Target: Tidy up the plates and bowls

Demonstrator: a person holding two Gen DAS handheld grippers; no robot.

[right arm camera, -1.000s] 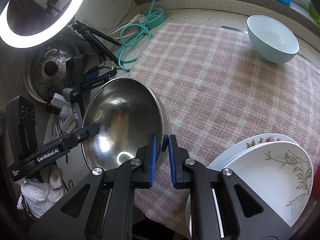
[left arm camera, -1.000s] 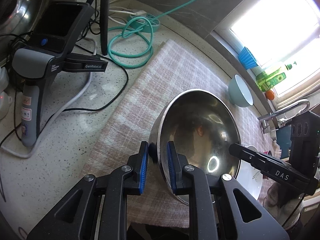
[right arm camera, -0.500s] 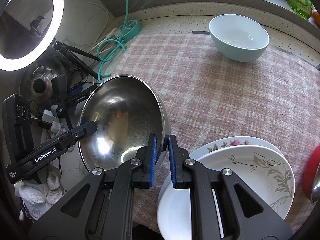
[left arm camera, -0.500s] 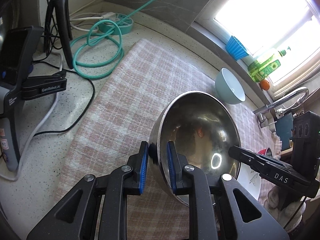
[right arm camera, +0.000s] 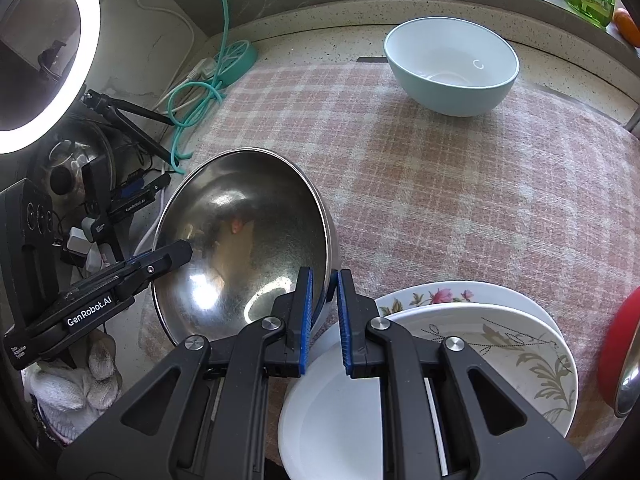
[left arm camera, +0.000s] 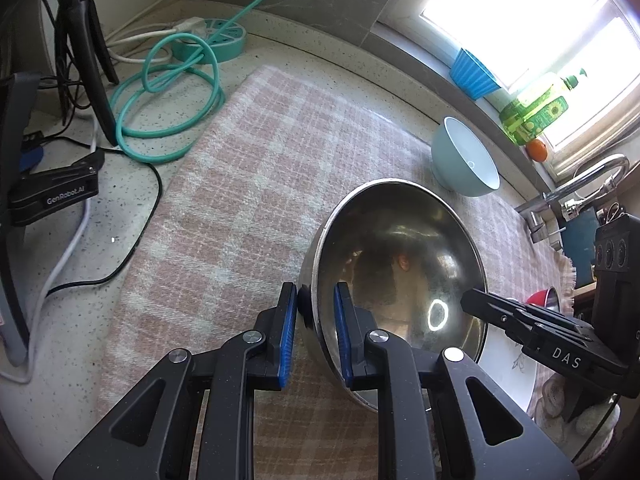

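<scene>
Two grippers on one steel bowl (left arm camera: 400,276) rn: left gripper (left arm camera: 316,320) is clamped on the rim w/ one blue pad outside the wall and one inside, right gripper (right arm camera: 322,304) pinches the opposite rim the same way. Bowl is tilted, opening facing the left cam, and it looks lifted off the pink plaid cloth (left arm camera: 248,168), though I can't be sure the low edge isn't touching. From the right cam the bowl sits just left of a stack of plates (right arm camera: 480,344), top one has a brownish leaf print, the one under it has pink flowers on the rim. Light blue bowl (right arm camera: 452,64) stands upright at the far side of the cloth, well apart from the steel one. Teal hose (left arm camera: 168,92) is coiled on the counter left of the cloth, ring light (right arm camera: 48,56) glowing at far left, faucet (left arm camera: 584,184) off to the right near the window
</scene>
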